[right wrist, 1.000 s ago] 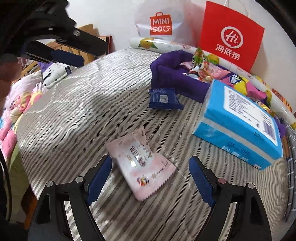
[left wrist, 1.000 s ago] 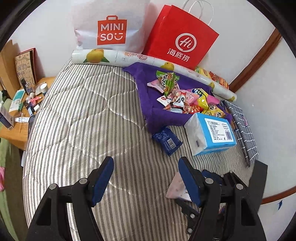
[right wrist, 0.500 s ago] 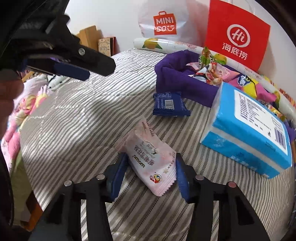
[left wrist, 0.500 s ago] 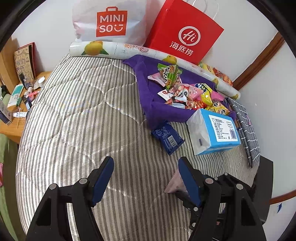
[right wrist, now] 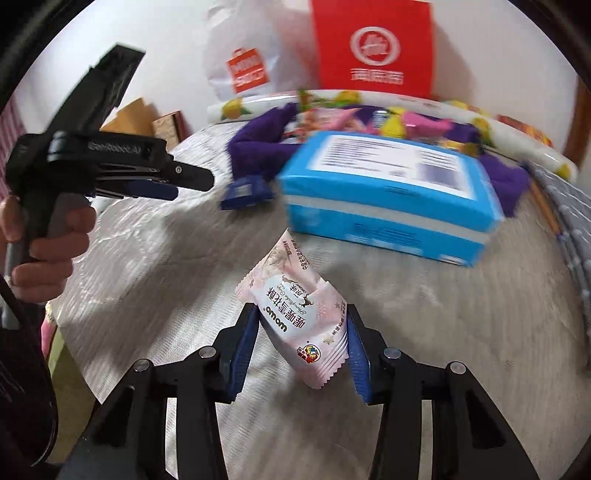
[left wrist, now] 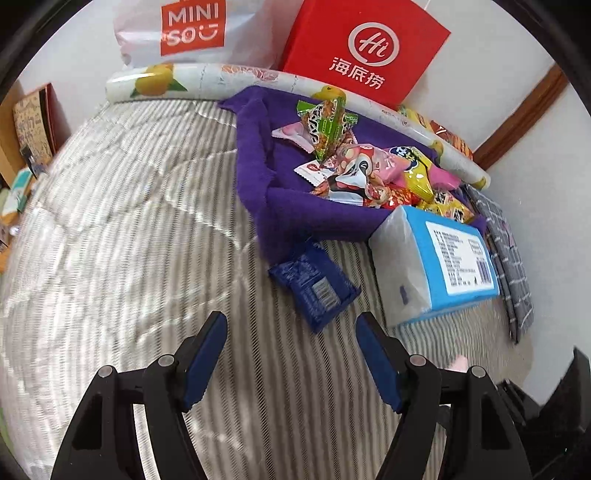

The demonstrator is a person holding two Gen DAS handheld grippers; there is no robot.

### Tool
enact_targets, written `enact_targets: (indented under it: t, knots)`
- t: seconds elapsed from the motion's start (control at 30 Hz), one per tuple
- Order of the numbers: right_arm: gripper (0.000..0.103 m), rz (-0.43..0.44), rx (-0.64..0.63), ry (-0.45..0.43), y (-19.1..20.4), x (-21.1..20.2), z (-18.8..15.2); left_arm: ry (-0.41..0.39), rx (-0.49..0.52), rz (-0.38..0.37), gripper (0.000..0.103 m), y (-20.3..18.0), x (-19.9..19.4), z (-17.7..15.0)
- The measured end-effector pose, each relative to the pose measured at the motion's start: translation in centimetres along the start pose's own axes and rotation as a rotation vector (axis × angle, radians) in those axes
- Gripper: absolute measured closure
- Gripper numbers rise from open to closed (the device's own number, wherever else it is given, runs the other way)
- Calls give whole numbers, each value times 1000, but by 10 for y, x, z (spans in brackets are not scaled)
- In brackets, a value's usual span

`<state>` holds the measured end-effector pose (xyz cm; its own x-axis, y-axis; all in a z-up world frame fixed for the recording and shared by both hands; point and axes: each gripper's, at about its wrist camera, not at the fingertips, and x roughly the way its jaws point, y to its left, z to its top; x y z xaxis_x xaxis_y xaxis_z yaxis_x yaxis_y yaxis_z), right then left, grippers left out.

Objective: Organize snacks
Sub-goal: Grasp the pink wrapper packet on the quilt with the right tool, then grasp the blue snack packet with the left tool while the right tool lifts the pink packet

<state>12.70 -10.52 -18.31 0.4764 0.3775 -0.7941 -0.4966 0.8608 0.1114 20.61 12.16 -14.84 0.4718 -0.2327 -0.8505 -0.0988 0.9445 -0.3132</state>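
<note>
The striped mattress (left wrist: 122,236) fills both views and carries everything else. At its far edge, against the wall, stand a white MINISO bag (left wrist: 192,33) and a red paper bag (left wrist: 364,51), with a fruit-printed roll (left wrist: 207,79) lying along the mattress edge in front of them. On the mattress just in front of the roll, a purple cloth (left wrist: 280,206) holds a heap of mixed snack packets (left wrist: 365,173). A blue tissue pack (left wrist: 439,266) lies on the mattress touching the cloth's near side. A dark blue snack packet (left wrist: 314,284) lies on the mattress at the cloth's near corner, just beside the tissue pack. The left gripper (left wrist: 290,356) hovers over bare mattress near that packet, its jaws apart with nothing between them. The right gripper (right wrist: 301,349) is closing its jaws on a pink snack packet (right wrist: 295,310), pads pressing both its sides, above the mattress near the tissue pack.
</note>
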Motion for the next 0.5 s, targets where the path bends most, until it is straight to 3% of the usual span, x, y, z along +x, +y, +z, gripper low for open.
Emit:
enact_targets:
  t: [0.17, 0.27, 0.4, 0.5]
  knots:
    - [57, -53, 59, -22, -32, -15, -11, 33, -42, -14, 34, -6, 27, 7]
    - [57, -49, 95, -22, -48, -16, -16, -10, -62, 9, 34, -10, 31, 12]
    - [57, -55, 112, -20, -62, -17, -22, -31, -49, 68, 34, -21, 39, 18]
    - [57, -48, 121, -31, -70, -19, -23, -34, -29, 119, 40, -31, 44, 22]
